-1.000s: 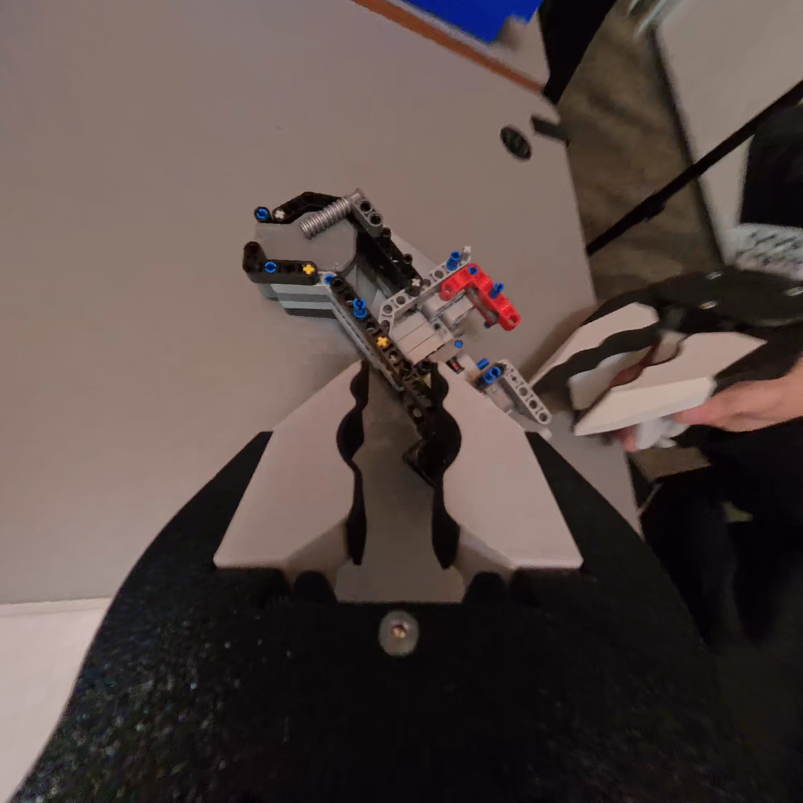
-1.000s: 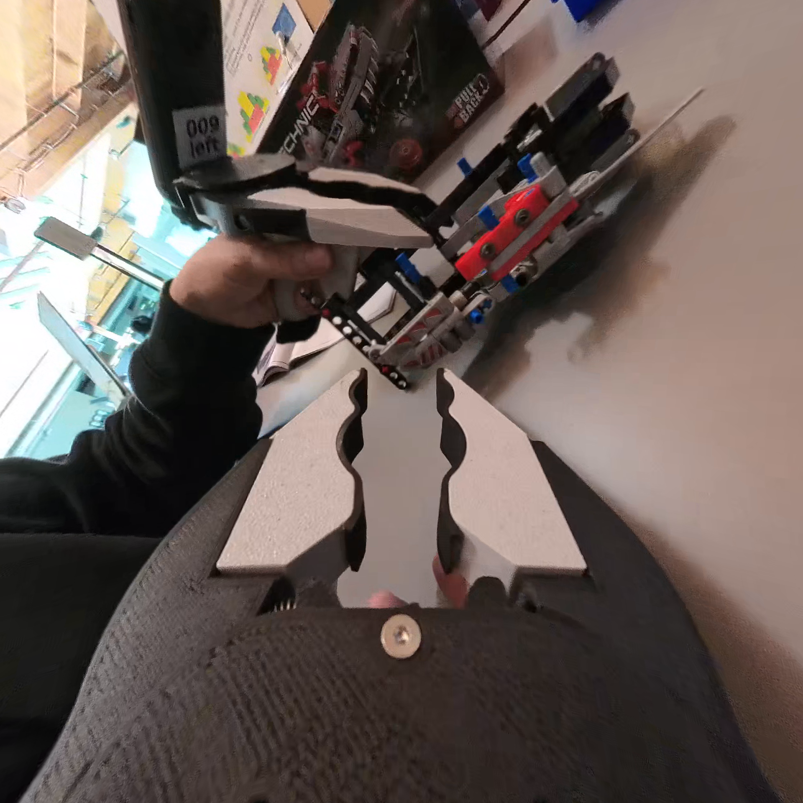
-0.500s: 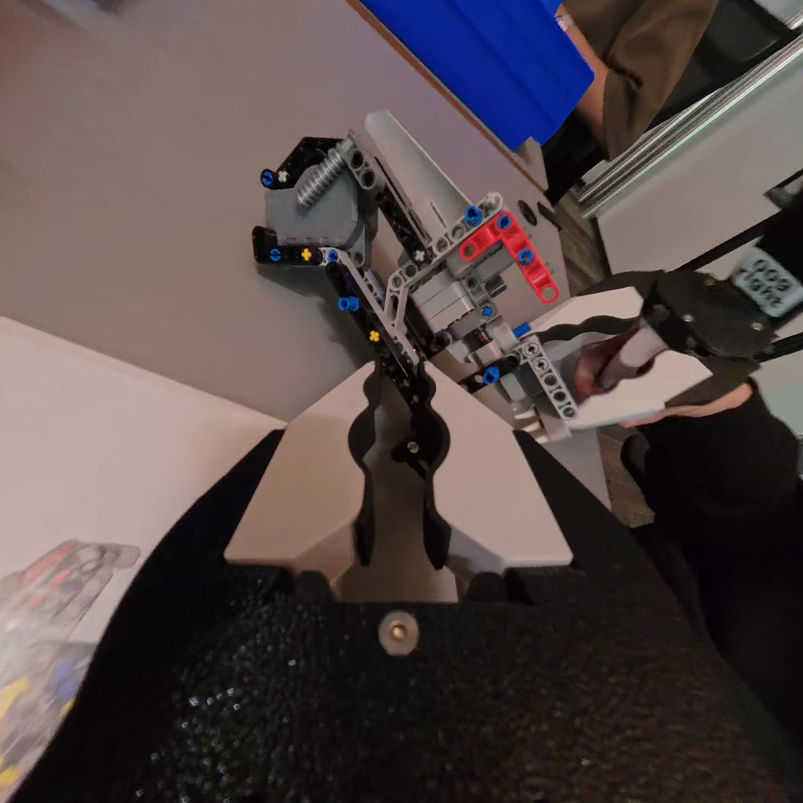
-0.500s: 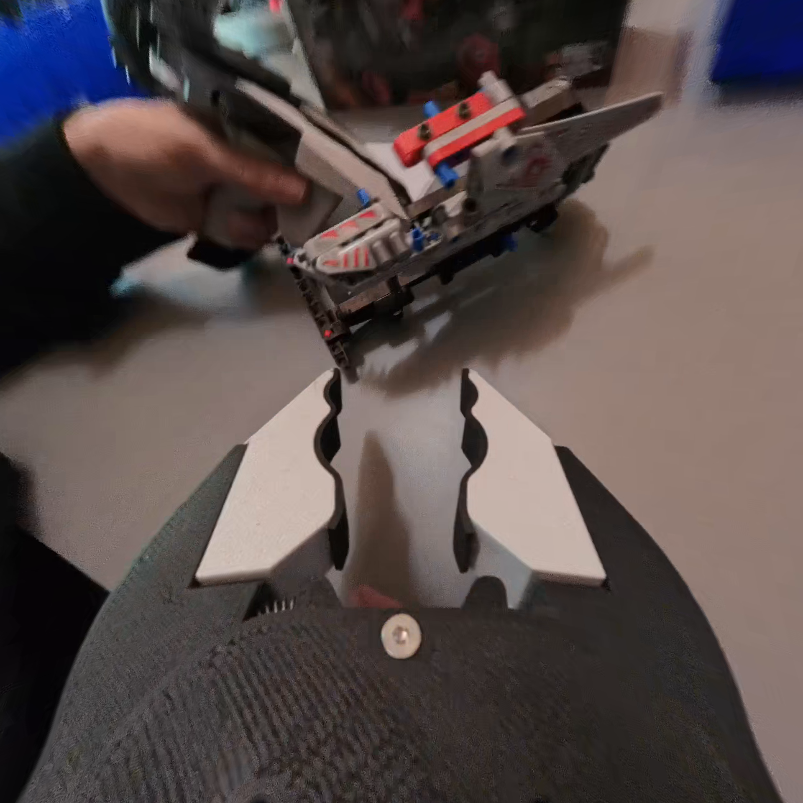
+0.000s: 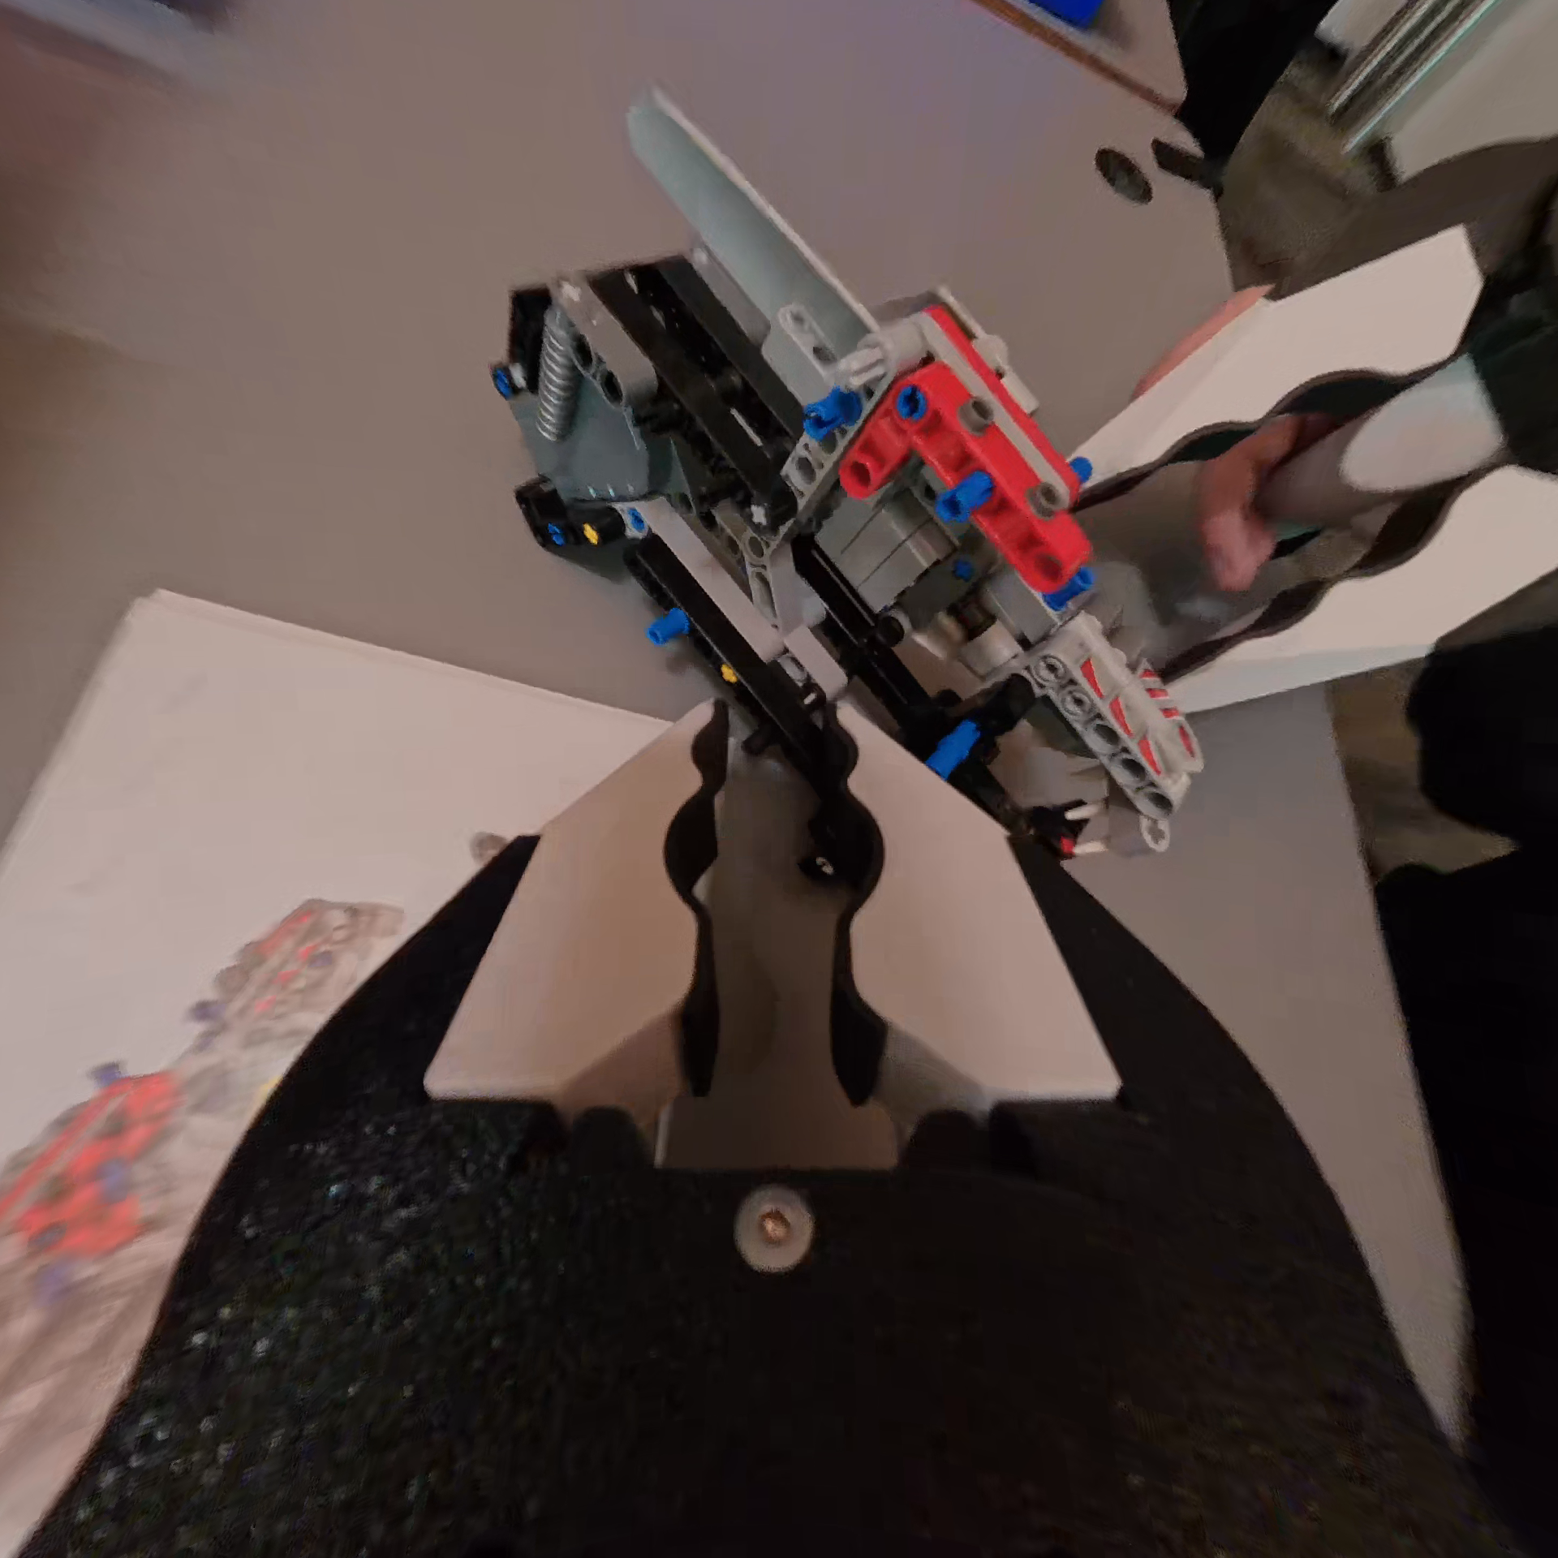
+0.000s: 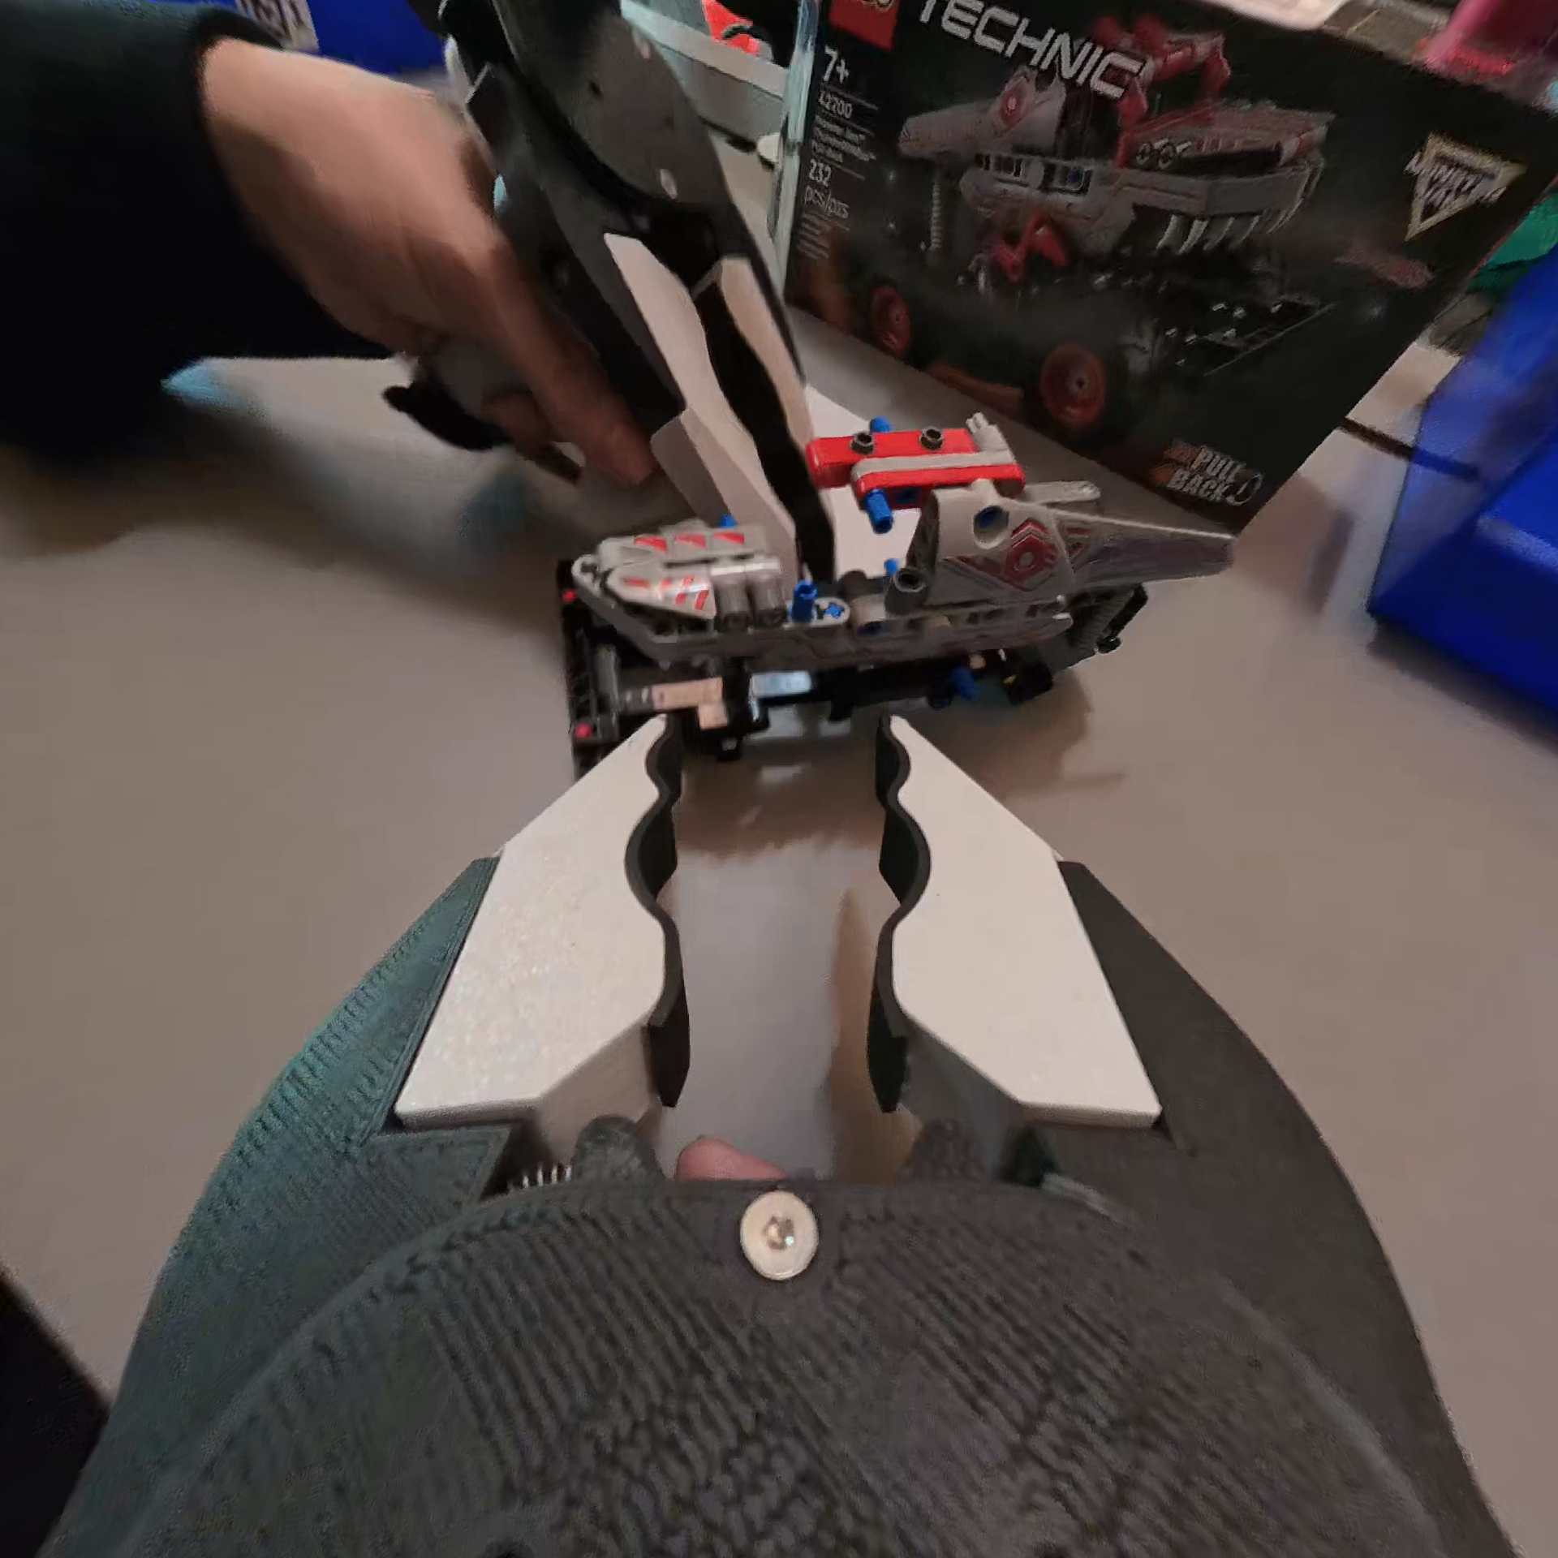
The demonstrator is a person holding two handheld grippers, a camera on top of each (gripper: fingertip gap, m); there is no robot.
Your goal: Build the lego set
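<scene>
Gripping a black beam (image 5: 763, 708) of the partly built lego model (image 5: 843, 523), the left gripper (image 5: 776, 733) is seen with its fingers clamped on that beam, and the model is held tilted over the grey table (image 5: 253, 337). The right gripper (image 6: 771, 742) is held with its fingers spread and empty, just in front of the model's near side (image 6: 843, 624). Beyond the model, the set's box (image 6: 1138, 219) is stood on the table; an instruction booklet (image 5: 211, 801) is laid beside the left gripper
</scene>
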